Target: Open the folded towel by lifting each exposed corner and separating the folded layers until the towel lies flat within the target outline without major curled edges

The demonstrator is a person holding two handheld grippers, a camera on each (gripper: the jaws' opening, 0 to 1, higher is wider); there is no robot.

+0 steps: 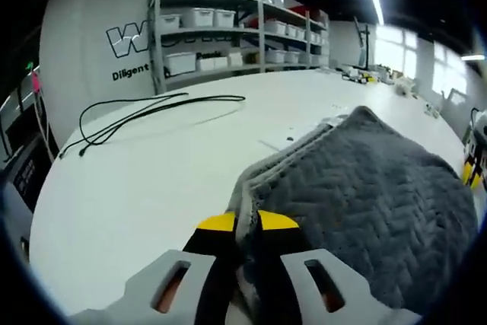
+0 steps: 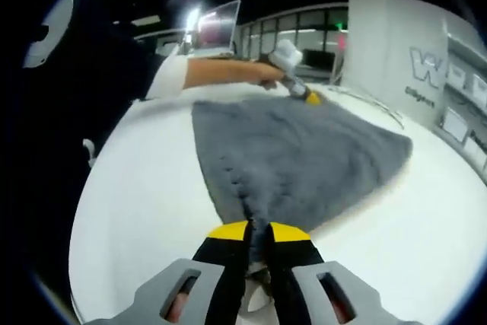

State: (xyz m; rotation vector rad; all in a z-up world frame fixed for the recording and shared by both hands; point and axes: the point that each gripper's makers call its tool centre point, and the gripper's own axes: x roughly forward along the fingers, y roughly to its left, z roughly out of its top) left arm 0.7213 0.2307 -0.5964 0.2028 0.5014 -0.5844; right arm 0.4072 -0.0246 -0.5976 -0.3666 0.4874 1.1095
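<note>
White tabletop [image 1: 152, 180] carried the work, with metal shelving [image 1: 228, 28] against the wall behind it in the left gripper view. The shelves held several white storage bins [image 1: 202, 17]; their exact count could not be told. One black cable [image 1: 144, 112] lay looped on the table, well apart from the towel.

One grey towel [image 1: 373, 188] with a herringbone texture was present. In the left gripper view it lay on the right part of the table, rising as a mound, with one edge drawn down between the jaws. In the right gripper view the same towel [image 2: 297, 157] spread out in a fan from the jaws toward the far side of the table.

Two grippers were in use, each with yellow-tipped black jaws. The left gripper [image 1: 247, 226] had its jaws drawn narrow, clamped on the towel edge, with cloth visible in the slim gap between the tips. The right gripper [image 2: 257, 234] was likewise nearly closed, pinching a corner of the towel between its tips.

In the right gripper view the left gripper [image 2: 293, 81] also appeared at the far edge of the towel, touching the cloth, carried by a person's hand [image 2: 266, 74] and a forearm in a dark sleeve with a white cuff. One open laptop [image 2: 217, 28] stood on the table behind that arm.
</note>
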